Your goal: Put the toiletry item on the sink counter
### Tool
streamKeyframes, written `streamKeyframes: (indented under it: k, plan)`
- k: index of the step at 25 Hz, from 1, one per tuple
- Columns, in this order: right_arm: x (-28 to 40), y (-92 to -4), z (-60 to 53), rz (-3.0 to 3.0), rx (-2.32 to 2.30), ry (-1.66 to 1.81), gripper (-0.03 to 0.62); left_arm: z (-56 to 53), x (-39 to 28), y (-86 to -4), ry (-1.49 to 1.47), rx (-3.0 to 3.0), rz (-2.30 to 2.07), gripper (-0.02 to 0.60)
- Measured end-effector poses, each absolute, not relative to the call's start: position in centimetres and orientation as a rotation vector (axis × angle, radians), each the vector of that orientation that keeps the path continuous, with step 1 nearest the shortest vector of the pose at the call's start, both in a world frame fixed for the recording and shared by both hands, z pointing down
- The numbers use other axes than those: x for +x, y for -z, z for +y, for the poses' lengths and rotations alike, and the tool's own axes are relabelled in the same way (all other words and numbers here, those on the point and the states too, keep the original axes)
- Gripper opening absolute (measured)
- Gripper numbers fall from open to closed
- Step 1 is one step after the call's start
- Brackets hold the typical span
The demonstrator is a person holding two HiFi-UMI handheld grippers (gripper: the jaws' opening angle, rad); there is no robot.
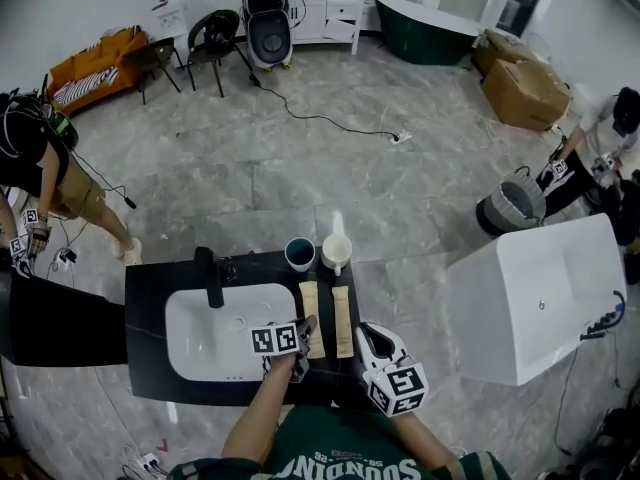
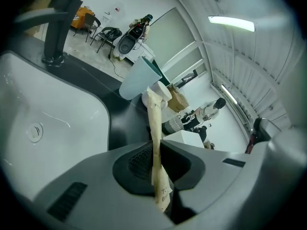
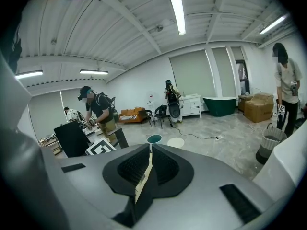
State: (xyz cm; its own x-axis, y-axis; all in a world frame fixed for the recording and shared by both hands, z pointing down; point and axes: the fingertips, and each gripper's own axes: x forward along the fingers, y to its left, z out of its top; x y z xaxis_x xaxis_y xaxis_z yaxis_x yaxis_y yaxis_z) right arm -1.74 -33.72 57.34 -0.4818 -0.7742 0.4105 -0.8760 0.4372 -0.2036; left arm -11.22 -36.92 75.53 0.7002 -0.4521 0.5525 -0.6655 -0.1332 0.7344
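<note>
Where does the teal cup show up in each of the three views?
Head view: teal cup just above the picture's centre.
Left gripper view: large, upper middle, beyond the jaws.
Right gripper view: small, at centre, just above the jaws.
Shared landmark: the cream cup, immediately to its right in all three.

The shirt (image 1: 340,458) was dark green, white lettering across it! Left gripper (image 1: 305,330) and right gripper (image 1: 370,336) were grey-shelled, with black ribbed pads (image 2: 139,159), each bearing a white, black-marked cube (image 1: 278,340).
</note>
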Motion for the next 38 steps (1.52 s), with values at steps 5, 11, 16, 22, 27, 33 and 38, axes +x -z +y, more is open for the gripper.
streamKeyframes:
  k: [5,11,16,22,27,33,38]
  plan:
    - [-0.4,-58.0,-33.7,-2.403,1.453,-0.586,0.043,-37.1,-10.9,-78.5,-0.270,1.704,-0.891,0.041]
    - [0.6,-58.3,-33.6,-2.380,1.473,-0.592,0.043,-37.1,-10.8,-80.8,-0.336,1.667,-0.919,0.041]
    - [1.6,-58.6,-33.3,-2.365,1.490,-0.602,0.043,-37.0,-10.5,-82.1,-0.420,1.666,-0.959,0.041]
    - [2.0,-58.4,-33.0,-2.366,1.496,-0.606,0.043,-36.8,-10.3,-82.3,-0.449,1.668,-0.990,0.055]
    - [2.0,-58.3,-33.0,-2.379,1.489,-0.606,0.043,-36.7,-10.1,-81.9,-0.430,1.669,-1.009,0.115]
    - [1.5,-58.0,-33.1,-2.406,1.464,-0.611,0.043,-36.2,-10.5,-81.2,-0.457,1.690,-1.034,0.130]
    - [0.6,-58.0,-33.2,-2.437,1.425,-0.611,0.043,-36.3,-11.4,-81.0,-0.531,1.706,-1.050,0.161]
